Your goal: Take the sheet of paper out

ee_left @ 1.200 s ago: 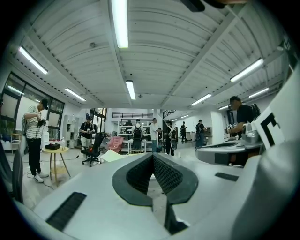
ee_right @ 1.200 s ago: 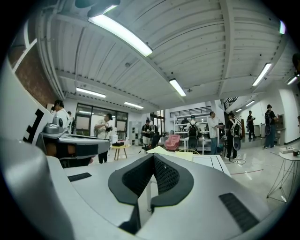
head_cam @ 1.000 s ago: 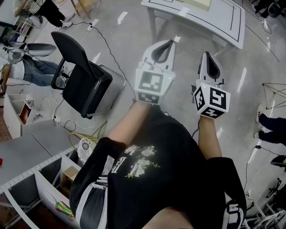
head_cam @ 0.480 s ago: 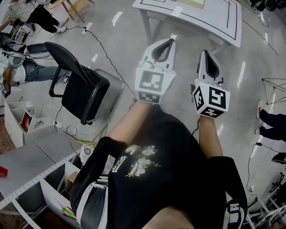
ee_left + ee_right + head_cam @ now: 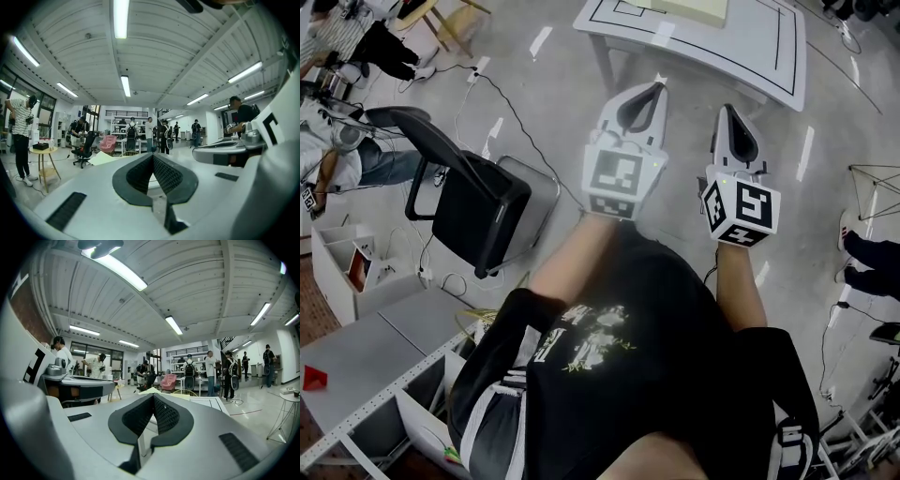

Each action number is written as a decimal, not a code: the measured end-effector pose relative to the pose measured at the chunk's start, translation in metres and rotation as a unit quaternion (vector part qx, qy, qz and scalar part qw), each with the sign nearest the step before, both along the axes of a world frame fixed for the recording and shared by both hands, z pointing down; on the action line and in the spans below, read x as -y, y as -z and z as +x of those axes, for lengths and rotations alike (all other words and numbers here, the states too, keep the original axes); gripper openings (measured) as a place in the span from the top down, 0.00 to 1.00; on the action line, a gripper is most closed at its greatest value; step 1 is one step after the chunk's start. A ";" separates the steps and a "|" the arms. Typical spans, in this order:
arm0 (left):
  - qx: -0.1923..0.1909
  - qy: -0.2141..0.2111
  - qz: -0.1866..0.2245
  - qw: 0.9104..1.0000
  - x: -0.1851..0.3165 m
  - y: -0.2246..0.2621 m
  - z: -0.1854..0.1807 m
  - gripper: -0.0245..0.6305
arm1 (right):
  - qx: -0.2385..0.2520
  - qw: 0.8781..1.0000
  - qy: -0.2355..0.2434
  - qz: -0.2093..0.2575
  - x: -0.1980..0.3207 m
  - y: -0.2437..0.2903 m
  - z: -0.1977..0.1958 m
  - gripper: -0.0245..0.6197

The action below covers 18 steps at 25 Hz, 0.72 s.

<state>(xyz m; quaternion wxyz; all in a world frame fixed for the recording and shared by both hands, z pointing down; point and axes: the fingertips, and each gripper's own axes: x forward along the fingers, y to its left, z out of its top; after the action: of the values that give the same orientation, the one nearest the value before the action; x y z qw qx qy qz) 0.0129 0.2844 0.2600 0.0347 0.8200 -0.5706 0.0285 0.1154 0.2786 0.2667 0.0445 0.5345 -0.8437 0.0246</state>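
Both grippers are held out in front of my chest, side by side, pointing at a white table (image 5: 757, 49) with black outlines. My left gripper (image 5: 655, 88) is shut with nothing in it; in the left gripper view its pads meet at the tip (image 5: 152, 156). My right gripper (image 5: 729, 111) is also shut and empty, its tip (image 5: 153, 397) closed. A pale cream flat thing (image 5: 692, 8) lies on the far part of the table, cut off by the frame edge. I cannot tell whether it is the sheet of paper. It also shows pale beyond the left jaws (image 5: 105, 158).
A black office chair (image 5: 474, 204) stands on the grey floor to my left, with cables around it. White shelving (image 5: 367, 373) is at lower left. People stand or sit at the far left, and someone's shoes (image 5: 861, 255) show at the right.
The head view has shifted: the table shows a little more at the top and the chair has slid lower. Both grippers keep the same pose, still shut.
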 end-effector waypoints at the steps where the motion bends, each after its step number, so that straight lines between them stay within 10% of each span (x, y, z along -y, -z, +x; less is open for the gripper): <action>1: 0.000 0.000 0.000 1.000 0.005 0.001 -0.003 0.98 | 0.000 1.000 0.000 0.000 0.005 0.001 -0.003 0.96; 18: 0.005 -0.012 0.001 1.000 0.094 0.001 -0.063 0.98 | -0.001 1.000 0.000 0.000 0.093 0.001 -0.072 0.96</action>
<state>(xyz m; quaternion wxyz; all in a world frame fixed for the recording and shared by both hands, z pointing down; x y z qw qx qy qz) -0.0499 0.1909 0.2587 0.0302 0.8269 -0.5607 0.0323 0.0437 0.1855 0.2658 0.0456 0.5345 -0.8436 0.0240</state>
